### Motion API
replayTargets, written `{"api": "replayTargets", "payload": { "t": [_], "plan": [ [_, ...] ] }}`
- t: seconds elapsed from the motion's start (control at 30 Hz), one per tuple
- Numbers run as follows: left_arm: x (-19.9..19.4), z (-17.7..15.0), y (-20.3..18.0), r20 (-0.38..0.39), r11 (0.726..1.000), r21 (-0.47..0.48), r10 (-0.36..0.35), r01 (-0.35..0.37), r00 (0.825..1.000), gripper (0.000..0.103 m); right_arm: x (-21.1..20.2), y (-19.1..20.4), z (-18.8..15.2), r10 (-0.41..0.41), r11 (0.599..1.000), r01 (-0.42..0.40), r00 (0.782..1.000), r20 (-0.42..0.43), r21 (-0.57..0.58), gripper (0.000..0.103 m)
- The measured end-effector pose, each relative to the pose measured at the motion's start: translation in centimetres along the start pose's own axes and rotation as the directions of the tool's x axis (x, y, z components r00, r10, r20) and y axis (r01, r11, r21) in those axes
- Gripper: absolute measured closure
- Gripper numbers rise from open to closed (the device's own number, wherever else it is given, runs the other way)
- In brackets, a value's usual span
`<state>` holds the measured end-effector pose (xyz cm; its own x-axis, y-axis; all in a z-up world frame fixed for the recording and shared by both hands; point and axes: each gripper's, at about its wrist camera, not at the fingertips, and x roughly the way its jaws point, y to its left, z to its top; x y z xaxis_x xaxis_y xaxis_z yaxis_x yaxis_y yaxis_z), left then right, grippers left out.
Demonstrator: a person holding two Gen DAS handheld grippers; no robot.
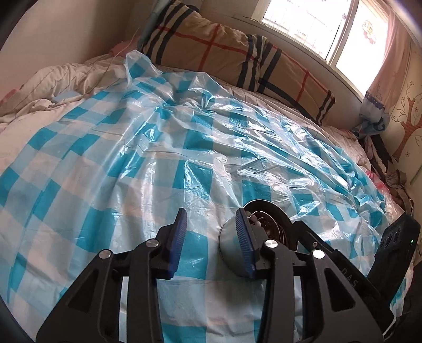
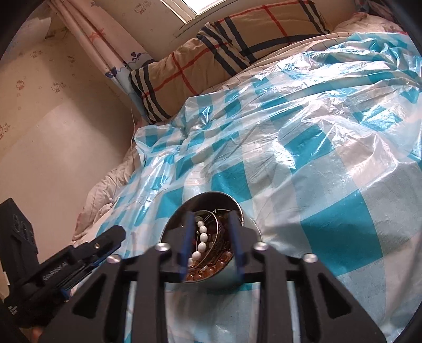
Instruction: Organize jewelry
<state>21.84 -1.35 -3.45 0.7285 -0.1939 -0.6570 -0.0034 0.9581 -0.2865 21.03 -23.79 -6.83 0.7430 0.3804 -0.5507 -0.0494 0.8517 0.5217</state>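
A round metal tin point(image 2: 245, 219) sits on a blue-and-white checked plastic sheet point(image 2: 329, 163) spread over a bed. It holds a white bead bracelet point(image 2: 201, 237), thin metal bangles point(image 2: 224, 227) and amber beads point(image 2: 208, 271). My right gripper point(image 2: 211, 224) is open, its blue fingers hanging over the tin's contents and holding nothing. The tin also shows in the left wrist view point(image 1: 229, 237), just right of my left gripper point(image 1: 212, 221), which is open and empty above the sheet. The left gripper shows at lower left in the right wrist view point(image 2: 110, 237).
Plaid pillows point(image 1: 237, 52) lie along the headboard under a window point(image 1: 316, 23). A rumpled white quilt point(image 1: 52, 84) lies at the far left. A curtain point(image 2: 110, 44) hangs by the wall, and clothes point(image 1: 379, 158) are piled at the bed's right edge.
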Motion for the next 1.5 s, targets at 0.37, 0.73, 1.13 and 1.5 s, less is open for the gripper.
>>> {"api": "replayTargets", "payload": {
  "t": [0.37, 0.73, 1.13, 1.5],
  "plan": [
    [-9.9, -6.6, -0.7, 0.003, 0.947, 0.277, 0.167, -0.161, 0.986, 0.011, -12.1, 4.6, -5.5, -0.158, 0.954, 0.183, 0.98, 0.121, -0.236, 0.007],
    [-15.7, -12.3, 0.3, 0.007, 0.953, 0.248, 0.181, -0.177, 0.984, 0.008, -20.5, 5.5, -11.7, -0.276, 0.909, 0.31, 0.949, 0.154, -0.277, 0.007],
    [-17.2, -12.7, -0.3, 0.057, 0.961, 0.238, 0.129, -0.139, 0.99, 0.008, -20.8, 5.7, -12.3, -0.318, 0.894, 0.353, 0.934, 0.163, -0.276, 0.007],
    [-17.0, -13.1, -1.4, 0.06, 0.948, 0.273, 0.153, -0.163, 0.987, 0.008, -21.0, 4.8, -12.0, -0.316, 0.91, 0.343, 0.937, 0.149, -0.234, 0.007]
  ]
}}
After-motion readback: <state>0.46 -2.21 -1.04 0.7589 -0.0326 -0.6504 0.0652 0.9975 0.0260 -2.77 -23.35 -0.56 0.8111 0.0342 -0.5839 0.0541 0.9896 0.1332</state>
